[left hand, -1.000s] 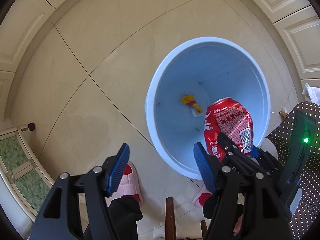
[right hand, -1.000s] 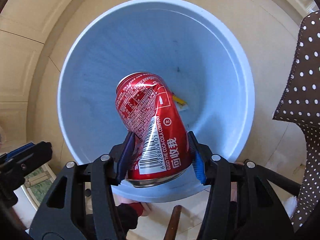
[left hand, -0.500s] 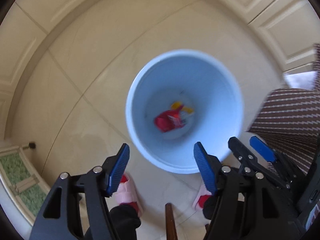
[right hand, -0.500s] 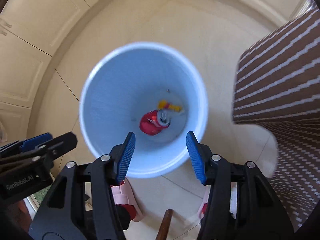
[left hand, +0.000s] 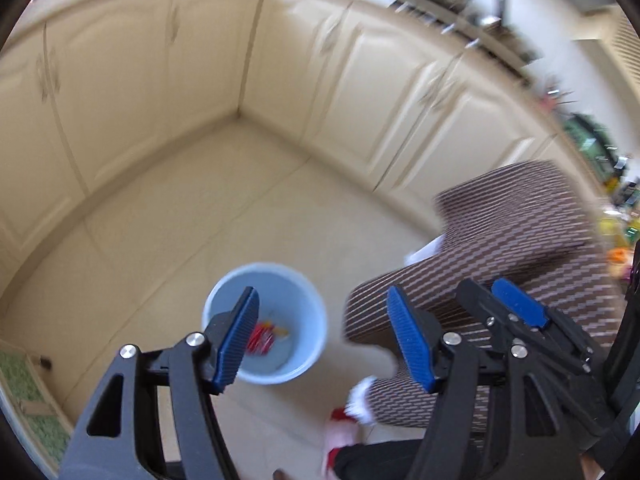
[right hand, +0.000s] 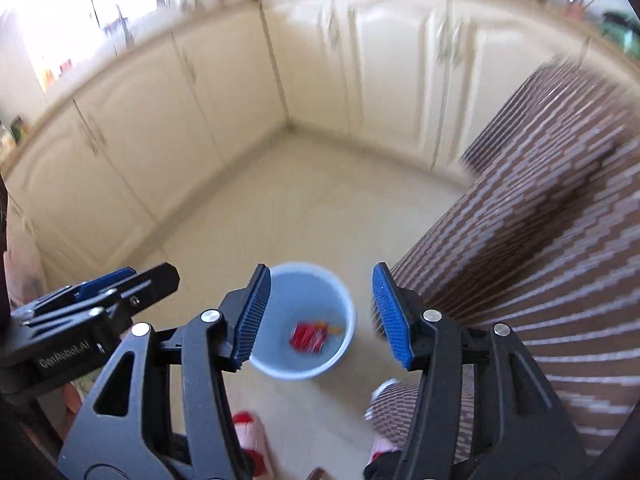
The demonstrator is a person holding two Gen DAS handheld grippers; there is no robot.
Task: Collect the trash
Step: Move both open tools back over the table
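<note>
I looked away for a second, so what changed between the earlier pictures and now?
The right gripper let go of the crushed red soda can, which now lies in the pale blue plastic bin. Both grippers pulled up and away, fingers empty. The left gripper stayed open; the bin stayed on the floor.

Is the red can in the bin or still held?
In the bin: the can lies on the bin's bottom; the right tool's jaws are open, holding nothing.
</note>
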